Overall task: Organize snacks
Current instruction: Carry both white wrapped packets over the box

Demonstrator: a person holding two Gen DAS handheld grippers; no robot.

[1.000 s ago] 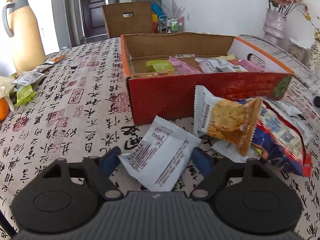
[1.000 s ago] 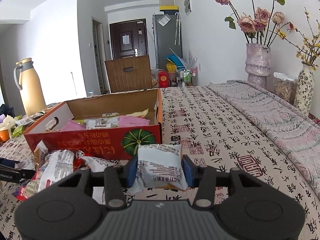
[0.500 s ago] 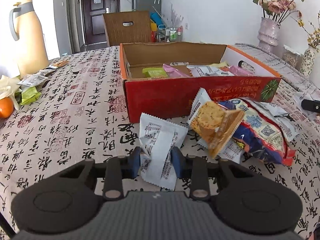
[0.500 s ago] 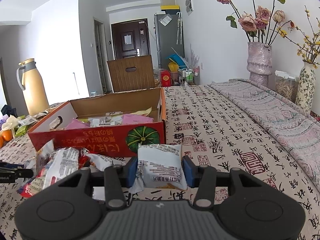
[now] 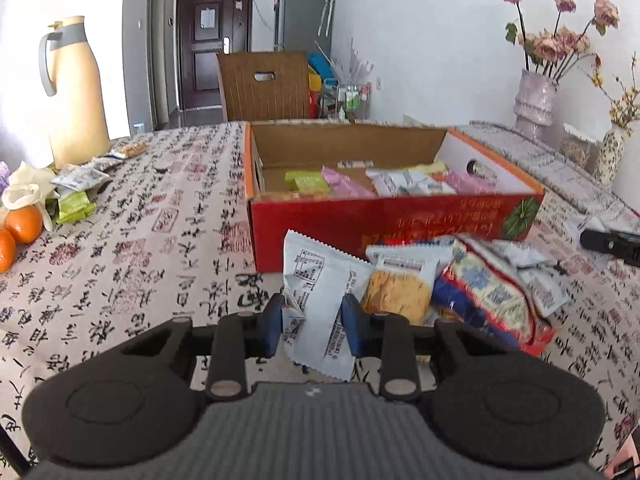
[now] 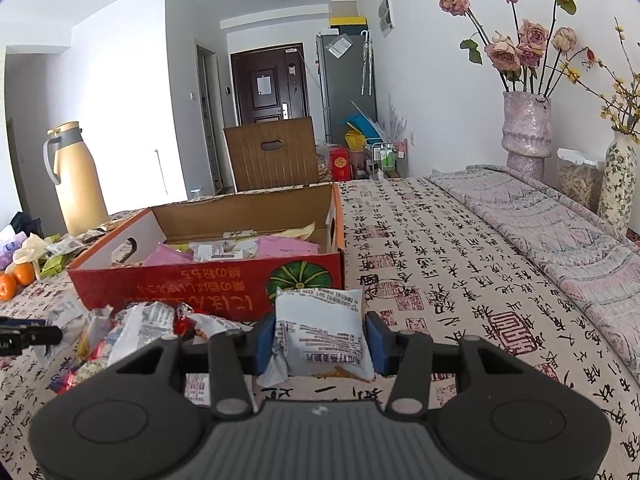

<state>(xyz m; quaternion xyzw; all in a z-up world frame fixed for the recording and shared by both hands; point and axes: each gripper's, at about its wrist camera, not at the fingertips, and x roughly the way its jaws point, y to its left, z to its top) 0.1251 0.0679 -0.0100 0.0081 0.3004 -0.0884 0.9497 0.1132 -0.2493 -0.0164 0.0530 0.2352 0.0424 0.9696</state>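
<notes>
Two light, crinkly, crushable snack packets: left gripper (image 5: 312,322) clamped across white packet (image 5: 320,300) mid-body, right gripper (image 6: 320,344) clamped across puffy packet (image 6: 322,332); box (image 5: 384,220) lay beyond both jaws.

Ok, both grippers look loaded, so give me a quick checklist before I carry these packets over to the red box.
1. Left gripper shut on the white snack packet: ok, though the packet is creased at the left jaw.
2. Right gripper shut on the puffy white packet: ok, held squarely.
3. Red cardboard box open on top: ok.
4. Room in the box: ok, bare cardboard floor shows at its left end.
5. Left path: not ok, the cracker packet and the snack pile lie close beside it.
6. Packets lifted off the tablecloth: cannot tell.
</notes>
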